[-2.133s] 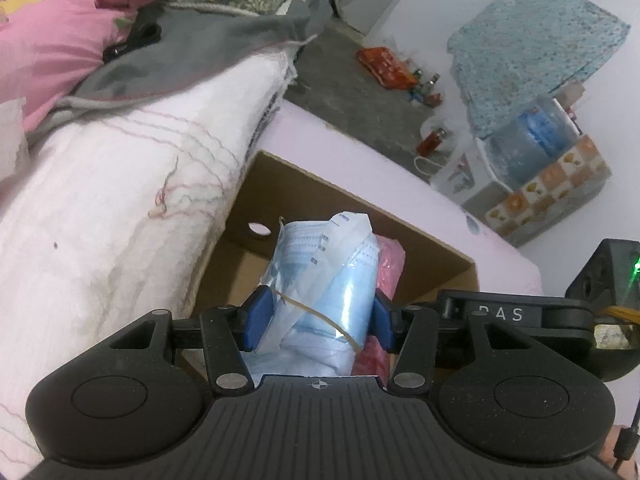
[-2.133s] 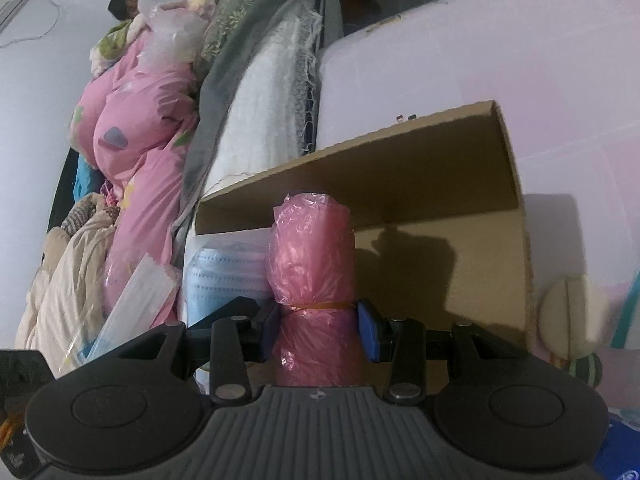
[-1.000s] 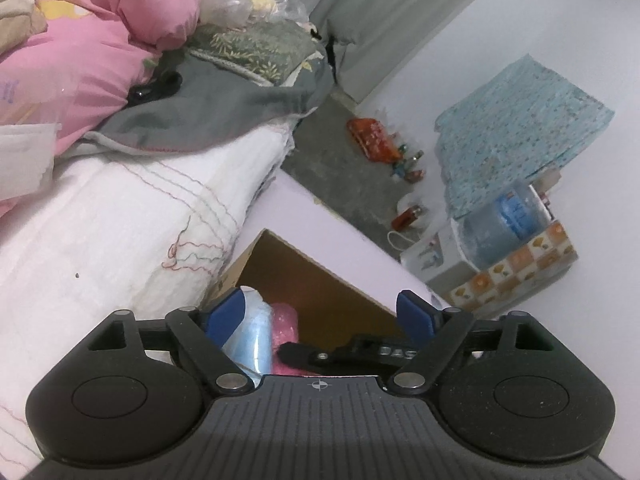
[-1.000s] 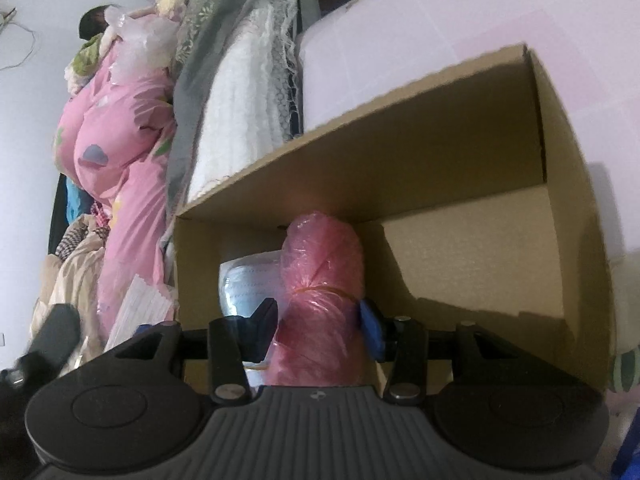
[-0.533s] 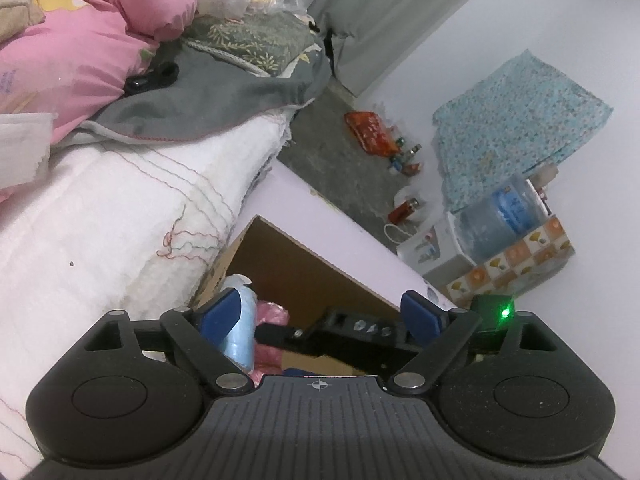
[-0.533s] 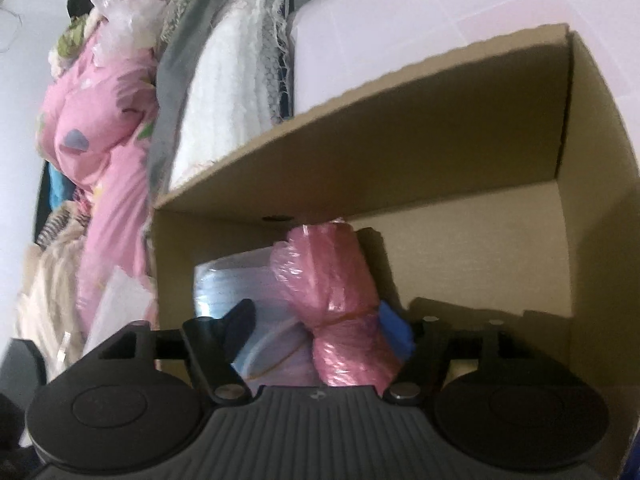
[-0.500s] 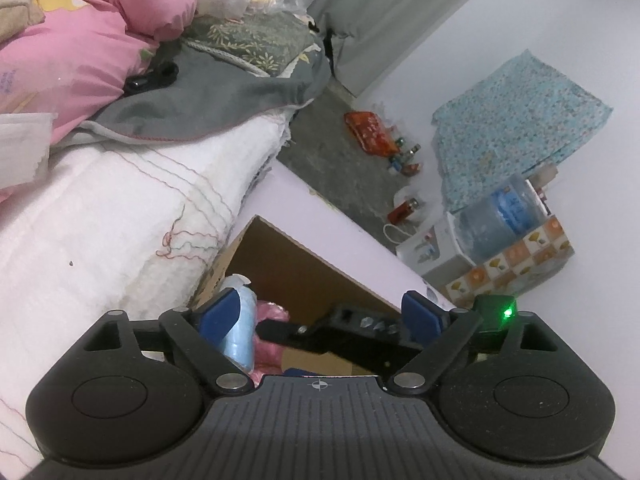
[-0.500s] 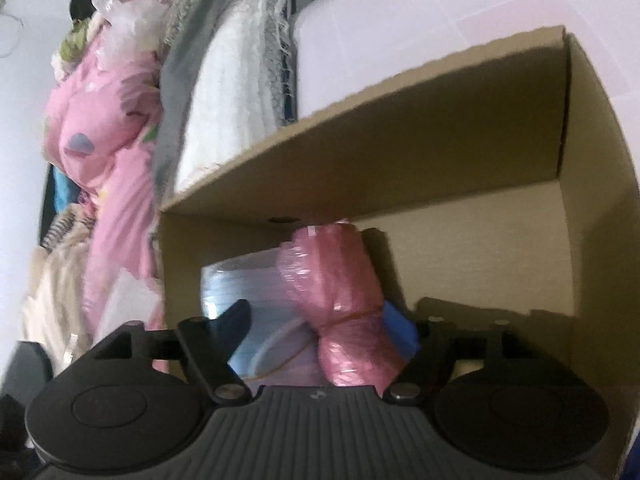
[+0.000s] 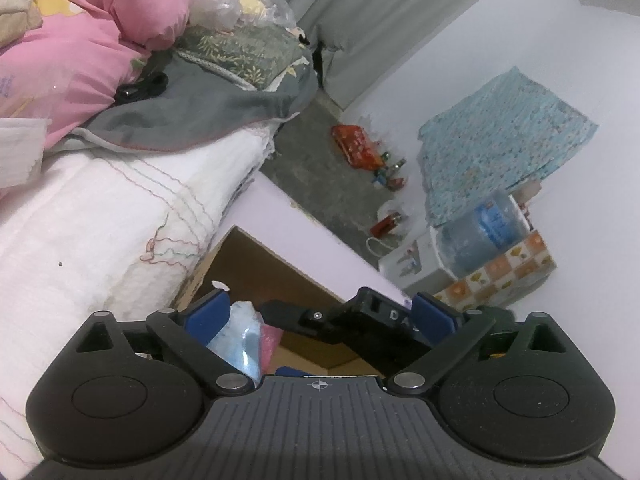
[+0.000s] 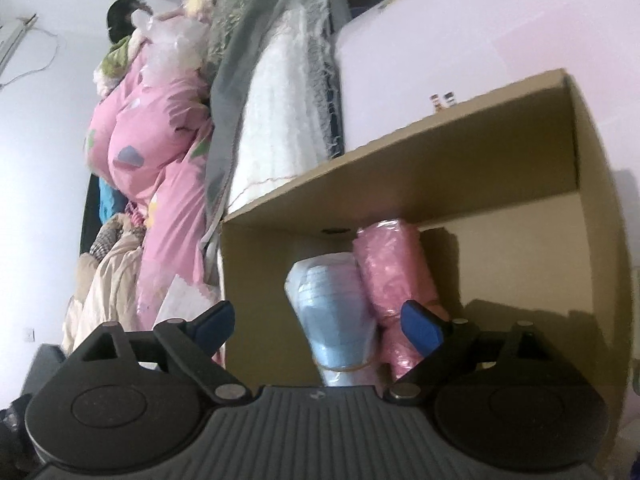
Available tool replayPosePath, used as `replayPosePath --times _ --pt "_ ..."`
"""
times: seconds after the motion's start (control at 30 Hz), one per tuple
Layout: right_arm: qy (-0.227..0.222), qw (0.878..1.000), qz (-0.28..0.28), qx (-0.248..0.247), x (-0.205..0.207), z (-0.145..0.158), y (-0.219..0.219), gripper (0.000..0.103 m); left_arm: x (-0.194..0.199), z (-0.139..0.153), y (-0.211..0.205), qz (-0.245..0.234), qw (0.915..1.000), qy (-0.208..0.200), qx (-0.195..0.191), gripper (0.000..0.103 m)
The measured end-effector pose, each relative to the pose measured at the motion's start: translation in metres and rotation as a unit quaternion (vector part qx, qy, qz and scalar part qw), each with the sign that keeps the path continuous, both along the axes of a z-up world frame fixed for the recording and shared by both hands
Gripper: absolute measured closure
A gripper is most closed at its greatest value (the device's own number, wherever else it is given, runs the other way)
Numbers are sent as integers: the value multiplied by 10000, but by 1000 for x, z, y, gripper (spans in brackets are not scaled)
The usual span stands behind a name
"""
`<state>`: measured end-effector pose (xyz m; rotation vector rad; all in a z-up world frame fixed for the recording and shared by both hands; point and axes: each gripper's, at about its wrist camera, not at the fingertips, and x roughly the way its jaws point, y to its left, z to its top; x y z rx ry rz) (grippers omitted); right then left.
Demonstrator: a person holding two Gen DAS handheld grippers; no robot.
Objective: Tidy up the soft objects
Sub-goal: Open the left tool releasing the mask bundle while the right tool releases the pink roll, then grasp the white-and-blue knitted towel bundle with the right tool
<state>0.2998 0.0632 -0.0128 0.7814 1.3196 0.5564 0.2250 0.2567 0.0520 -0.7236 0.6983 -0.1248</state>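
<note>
Cardboard box (image 10: 460, 176), brown, open-topped, set on a pale lilac surface (image 10: 460, 28) beside a bed.

Left, right-wrist view: pink quilt (image 10: 140, 148) with coloured patches, heaped; beige bedding (image 10: 108, 276) below it; grey blanket (image 10: 236, 92) and white knitted blanket (image 10: 276, 124) stacked along the bed edge, the white one touching the box's left wall.

Centre, inside the box: blue roll (image 10: 332, 308) of plastic-wrapped soft material, bound near its lower end by a thin rubber band, standing against the left part of the box. Pink roll (image 10: 392, 268), also plastic-wrapped, just to its right, touching it and leaning slightly onto it. Right half of the box floor bare and shadowed.

Right gripper (image 10: 316, 320): hovers above the near rim of the box, fingers spread wide, holding nothing; the blue roll shows in the gap between them, and the right fingertip overlaps the pink roll in view.

Left-wrist view, left to right: the bedding again; left gripper (image 9: 320, 312), fingers spread wide and empty, poised over the box (image 9: 256, 264). The right gripper's black body (image 9: 360, 320) crosses between its fingers and hides much of the box. Far right: patterned blue cloth (image 9: 500, 132), water jug (image 9: 480, 236), tiled box (image 9: 504, 276), small bottles (image 9: 386, 172) on the grey floor.
</note>
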Motion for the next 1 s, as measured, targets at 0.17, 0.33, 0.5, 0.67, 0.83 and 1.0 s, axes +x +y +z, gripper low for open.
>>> replayPosePath --times 0.17,0.33,0.5,0.67,0.83,1.0 --pt "-79 9992 -20 398 -2 7 -8 8 -4 4 -1 15 9999 -79 -126 3" --pt "-250 9963 -68 818 -14 28 -29 8 -17 16 -2 12 9986 -357 -393 3" --pt "-517 9921 -193 1125 -39 56 -67 8 -39 38 -16 -153 9963 -661 -524 1" --pt "-953 9846 -157 1455 -80 88 -116 8 -74 64 -46 -511 9931 -977 -404 0" --pt "-1564 9750 -141 1572 -141 119 -181 5 -113 82 -87 -993 9882 -1164 61 0" --pt "-2143 9686 -220 1237 -206 127 -243 5 -149 80 -140 -1396 9792 -1140 933 0"
